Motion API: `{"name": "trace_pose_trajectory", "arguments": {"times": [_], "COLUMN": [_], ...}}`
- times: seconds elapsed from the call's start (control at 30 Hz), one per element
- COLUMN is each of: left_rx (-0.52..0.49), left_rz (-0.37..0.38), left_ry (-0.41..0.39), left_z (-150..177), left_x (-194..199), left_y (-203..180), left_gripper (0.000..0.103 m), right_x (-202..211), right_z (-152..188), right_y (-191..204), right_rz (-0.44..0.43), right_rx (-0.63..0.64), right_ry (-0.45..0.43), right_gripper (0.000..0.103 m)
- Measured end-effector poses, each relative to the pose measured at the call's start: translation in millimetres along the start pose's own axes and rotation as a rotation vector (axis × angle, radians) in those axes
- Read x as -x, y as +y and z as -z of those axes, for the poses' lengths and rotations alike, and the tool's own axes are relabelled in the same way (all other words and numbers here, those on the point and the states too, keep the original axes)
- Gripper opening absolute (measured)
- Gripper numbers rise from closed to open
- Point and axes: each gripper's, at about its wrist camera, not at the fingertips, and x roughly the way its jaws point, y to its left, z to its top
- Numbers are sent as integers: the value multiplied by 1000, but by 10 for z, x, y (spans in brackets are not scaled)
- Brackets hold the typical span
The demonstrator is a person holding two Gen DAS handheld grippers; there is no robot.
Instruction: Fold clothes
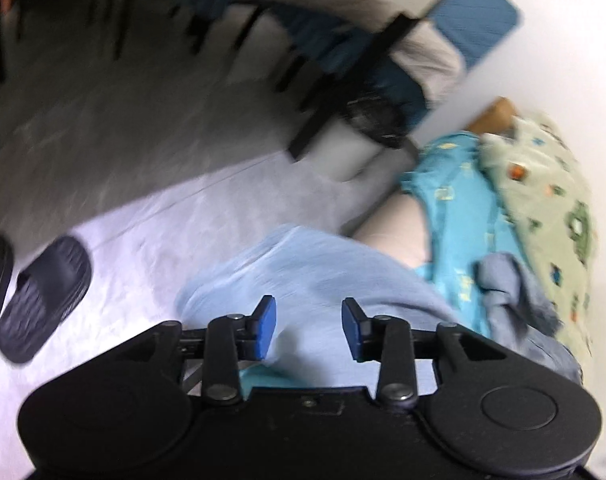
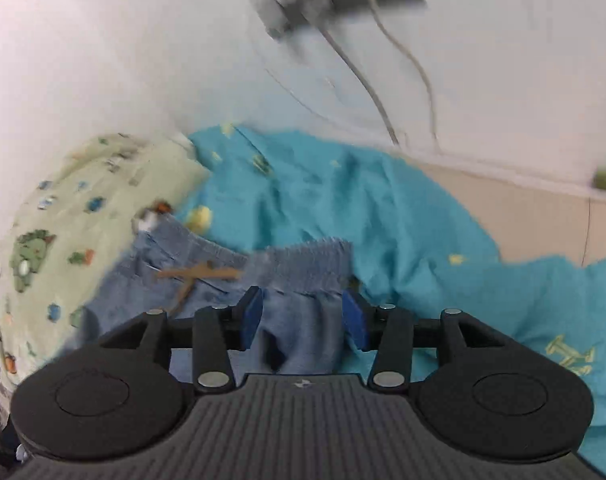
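My left gripper (image 1: 309,330) is open, its blue pads apart over a pale blue garment (image 1: 303,272) that hangs over the bed's edge. My right gripper (image 2: 303,318) is open just above blue denim shorts (image 2: 239,280) with an elastic waistband and a brown drawstring. The shorts lie on a turquoise sheet (image 2: 383,208). In the left wrist view a bunched piece of the denim (image 1: 511,288) lies on the sheet (image 1: 455,208) to the right. Both views are motion-blurred.
A pale green pillow (image 2: 75,216) with printed animals sits left of the shorts, also in the left wrist view (image 1: 543,200). White wall with cables (image 2: 383,80) behind. Black slippers (image 1: 43,300), chair legs (image 1: 343,92) and a blue chair (image 1: 475,20) stand on the floor.
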Motion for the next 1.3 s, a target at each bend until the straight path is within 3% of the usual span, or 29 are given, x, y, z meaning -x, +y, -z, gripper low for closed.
{"name": "trace_pose_trajectory", "arguments": {"times": [0.23,0.37,0.5,0.6,0.8,0.97,1.03,1.1,1.13,1.23,1.3], "left_rx": [-279,-441,-545,-534,-262,-28,9,-20,-35,-41,-36], "left_rz": [89,97,111,113,177,198,194,142,122,113,138], "left_ry": [-14,-2,24,85,250,326,347,322,298,223,154], "left_z": [53,157,282,325,375,441,483,497,499,449,329], "left_x": [-30,-248,-543,-827,-1502,-2059,-2259,-2408,-2427,-2370,-2205], "left_y": [-1120,-1816,-2408,-2741,-3122,-3297,-3381,-3490,-3517,-3520,-3495], "left_gripper": [45,50,56,56,57,58,56,45,31,9,7], "right_x": [329,266,157,46,-224,-395,-463,-532,-566,-669,-693], "right_z": [362,766,1154,1308,1431,1525,1554,1582,1596,1639,1648], "right_y": [692,1004,1257,1374,1443,1479,1469,1459,1454,1439,1439], "right_rz": [-204,-308,-350,-378,-385,-388,-391,-393,-394,-397,-398], "right_rx": [176,249,354,426,441,444,439,433,430,422,421], "right_ry": [-18,69,164,210,268,311,332,353,364,396,401], "right_gripper": [53,54,54,54,54,54,54,54,54,54,54]}}
